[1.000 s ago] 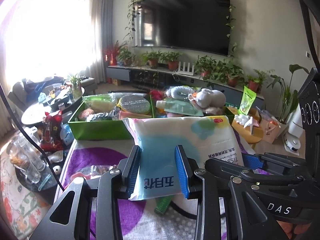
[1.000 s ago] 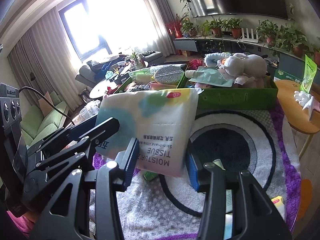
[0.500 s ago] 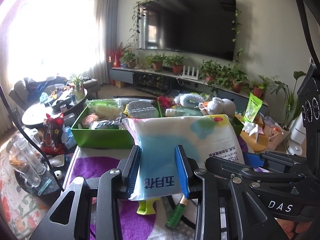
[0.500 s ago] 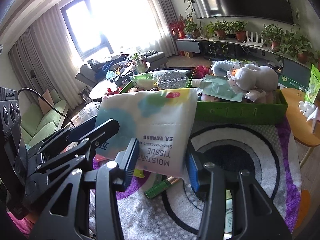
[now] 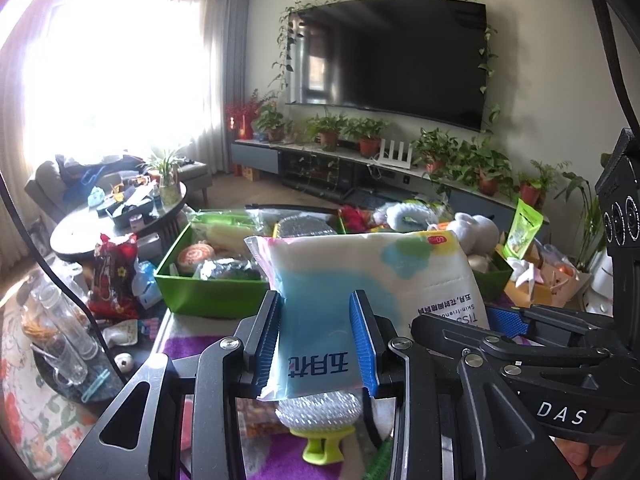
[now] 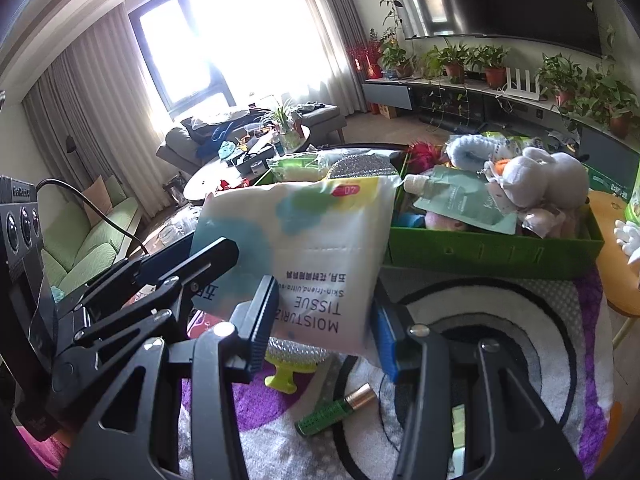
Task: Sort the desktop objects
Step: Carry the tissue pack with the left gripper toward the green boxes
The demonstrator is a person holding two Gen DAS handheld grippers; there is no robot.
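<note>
A white and blue tissue pack point(image 5: 360, 280) is held in the air by both grippers, above the patterned mat. My left gripper point(image 5: 318, 342) is shut on its blue left end. My right gripper point(image 6: 324, 324) is shut on its other end, by the printed "TISSUE" text point(image 6: 316, 312). Ahead stand two green bins: a left bin point(image 5: 208, 292) with snacks and a right bin point(image 6: 492, 252) with a plush toy point(image 6: 548, 180) and a green pouch point(image 6: 464, 200). Each gripper shows in the other's view.
On the mat below lie a scrubber with a yellow-green handle point(image 5: 320, 424), a green tube point(image 6: 332, 410) and small packs point(image 6: 458, 432). A round coffee table point(image 5: 116, 216) and glasses point(image 5: 60, 336) stand left. An orange stool point(image 6: 612, 260) stands right.
Both grippers have lifted the tissue pack up and back from the bins. The scrubber and green tube on the mat have come into view beneath it.
</note>
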